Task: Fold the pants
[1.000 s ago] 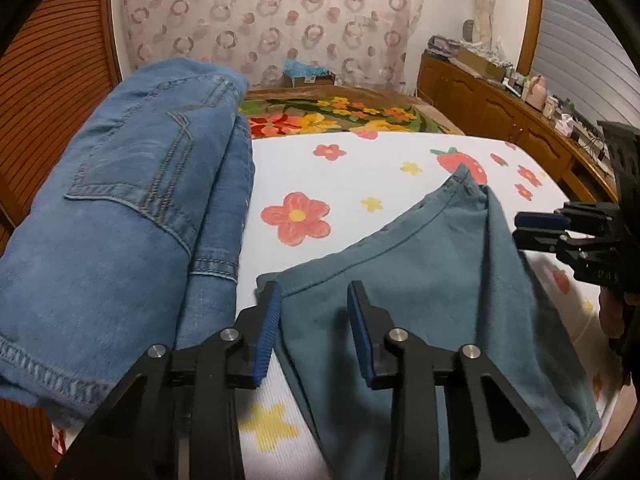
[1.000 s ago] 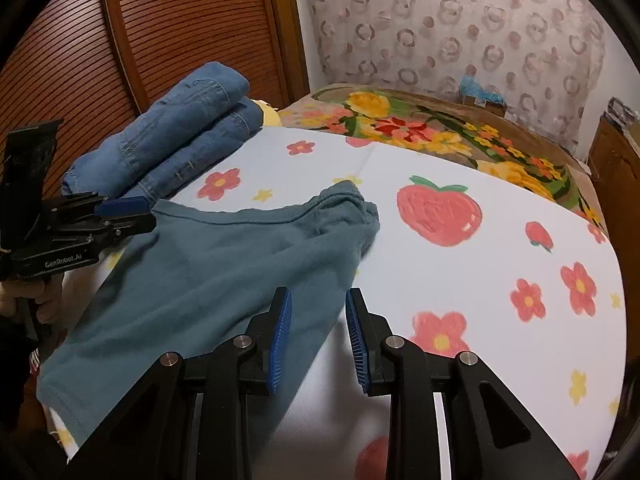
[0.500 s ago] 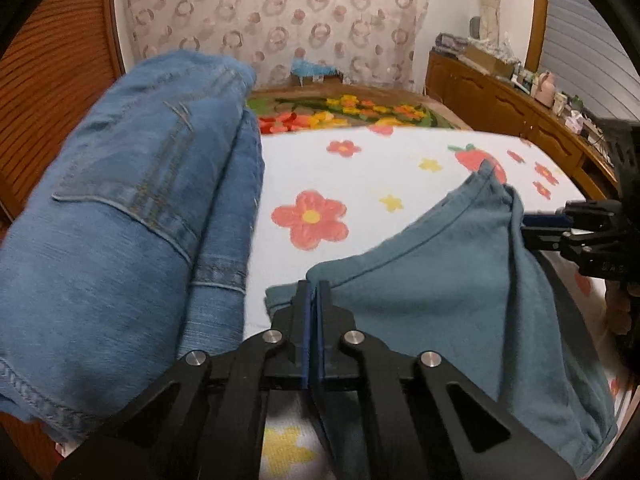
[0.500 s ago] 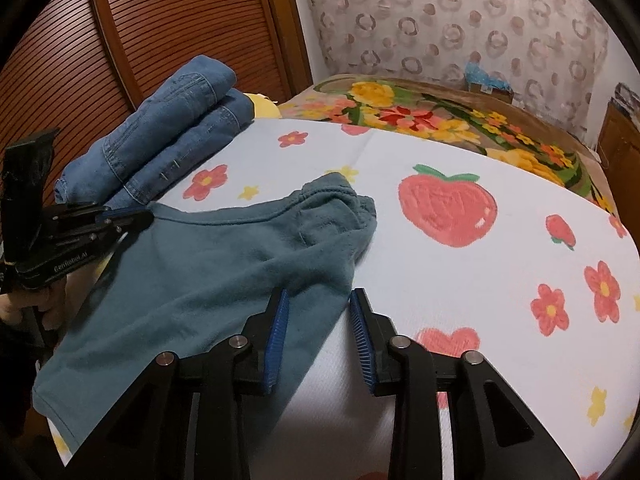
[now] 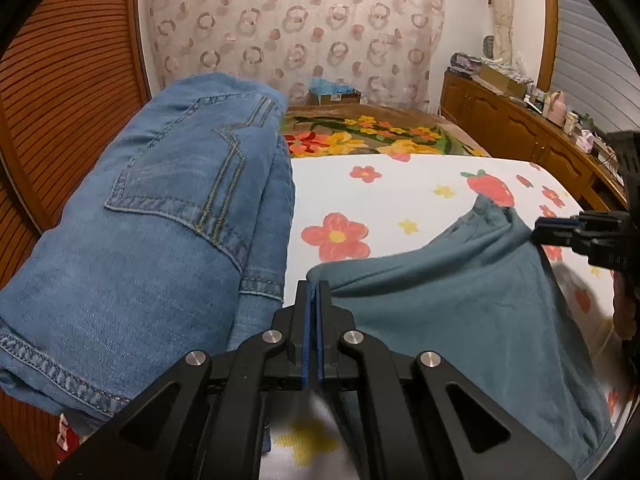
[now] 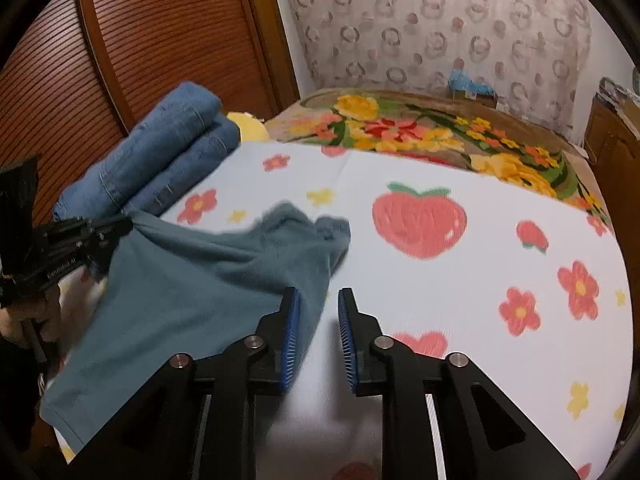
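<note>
On the flower-print bed, teal pants lie lower left. Left gripper fingers clamp their corner; right gripper fingers, just reopening narrowly, straddle the edge.

Warm indoor light, fisheye-curved edges, dark corners, slight motion blur

Obstacle: we find folded jeans stacked along the bed's left edge, against slatted doors. Free room: we note the bare sheet right of the teal pants.
</note>
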Motion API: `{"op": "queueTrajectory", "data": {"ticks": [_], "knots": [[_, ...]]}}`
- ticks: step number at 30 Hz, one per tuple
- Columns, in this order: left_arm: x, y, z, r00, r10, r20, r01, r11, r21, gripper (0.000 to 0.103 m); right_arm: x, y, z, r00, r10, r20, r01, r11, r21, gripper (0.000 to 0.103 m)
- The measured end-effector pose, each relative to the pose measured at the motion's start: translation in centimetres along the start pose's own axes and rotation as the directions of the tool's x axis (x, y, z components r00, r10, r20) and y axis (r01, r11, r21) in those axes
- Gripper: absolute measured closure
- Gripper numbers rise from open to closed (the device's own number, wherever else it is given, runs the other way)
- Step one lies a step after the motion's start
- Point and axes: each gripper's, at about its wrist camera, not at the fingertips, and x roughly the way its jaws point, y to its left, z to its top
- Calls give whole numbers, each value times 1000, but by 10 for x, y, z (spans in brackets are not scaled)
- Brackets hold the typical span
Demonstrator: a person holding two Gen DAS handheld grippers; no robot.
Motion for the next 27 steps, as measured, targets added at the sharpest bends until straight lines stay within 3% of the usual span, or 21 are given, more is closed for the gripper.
{"op": "queueTrajectory", "data": {"ticks": [1, 8, 9, 10, 13, 18, 21, 24, 25, 27], "knots": [[0, 0, 1, 1000, -2, 1, 2, 1000, 0, 100, 0, -1, 3, 1000, -1, 2, 1, 1000, 8, 75], [5, -3, 2, 1000, 16, -7, -16, 1000, 21, 100, 29, -10, 11, 997, 50, -60, -46, 996, 75, 76], [5, -3, 2, 1000, 18, -8, -17, 1000, 21, 100, 30, -12, 11, 997, 47, -58, -42, 996, 81, 97], [6, -2, 1, 1000, 20, -10, -19, 1000, 19, 100, 29, -16, 9, 999, 26, -46, -22, 996, 89, 101], [7, -1, 1, 1000, 22, -15, -21, 1000, 17, 100, 20, -29, 11, 998, -56, -19, 58, 990, 125, 101], [2, -4, 0, 1000, 4, -26, -4, 1000, 8, 98, 7, -30, 11, 999, -49, 1, 49, 991, 125, 101], [-4, -8, -1, 1000, -8, -22, 9, 1000, 13, 79, -7, -21, 8, 999, -43, 31, 39, 993, 107, 101], [-12, -16, -4, 1000, -19, -18, 20, 999, 35, 70, -23, -8, 1, 998, -41, 51, 36, 996, 83, 101], [-16, -19, -5, 1000, -23, -16, 24, 999, 42, 57, -27, -4, -2, 998, -39, 57, 35, 996, 77, 101], [-24, -24, -8, 999, -36, -1, 36, 998, 55, 44, -36, 2, -9, 997, -38, 68, 33, 997, 70, 101]]}}
